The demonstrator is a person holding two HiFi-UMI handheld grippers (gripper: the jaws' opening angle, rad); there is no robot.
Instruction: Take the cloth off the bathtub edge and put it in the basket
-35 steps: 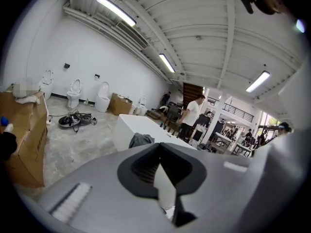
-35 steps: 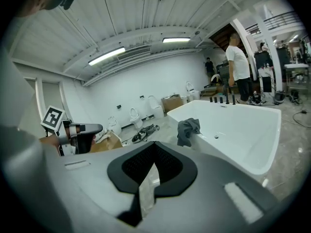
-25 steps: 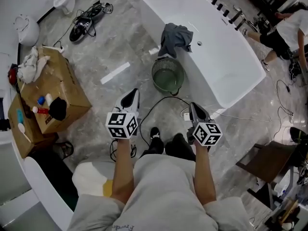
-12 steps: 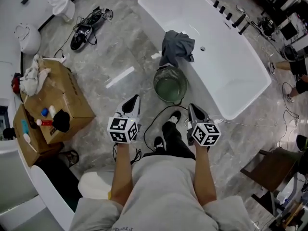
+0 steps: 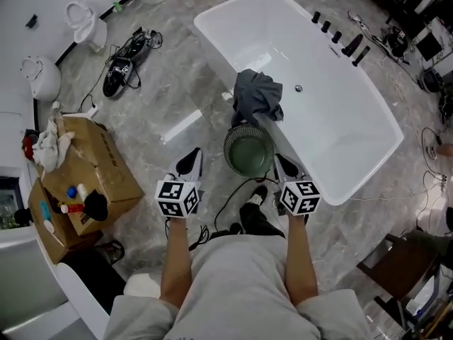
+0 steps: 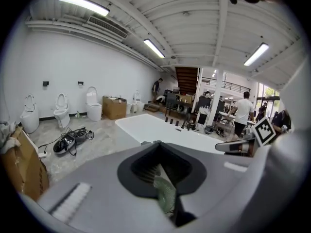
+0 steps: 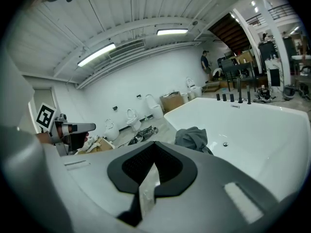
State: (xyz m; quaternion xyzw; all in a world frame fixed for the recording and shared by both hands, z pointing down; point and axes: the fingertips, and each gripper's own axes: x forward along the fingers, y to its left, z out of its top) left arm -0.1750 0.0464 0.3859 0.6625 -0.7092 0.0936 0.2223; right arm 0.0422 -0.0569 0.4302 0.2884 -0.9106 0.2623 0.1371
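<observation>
- I hold both forearms straight out, side by side. The left gripper [image 5: 190, 159] sits lower centre-left and the right gripper [image 5: 284, 164] lower centre-right, both pointing up the frame and tilted slightly toward the floor.
- Left gripper: jaws pressed together, with nothing held. Right gripper: the same, pressed together on nothing.
- The green wire basket [image 5: 228, 149] stands on the marble floor between and just above the two tips, close against the bathtub [image 5: 311, 126]. Its bare green bottom is in view.
- At centre left, an open cardboard box [image 5: 106, 170] holds small bottles and a dark object, and pale rags lie on its upper corner.
- The cloth [image 5: 256, 99] is dark grey-blue and crumpled. It is draped over the tub's near rim at frame centre, directly above the basket.
- In the right gripper view the cloth [image 7: 192, 137] sits just beyond the jaws.
</observation>
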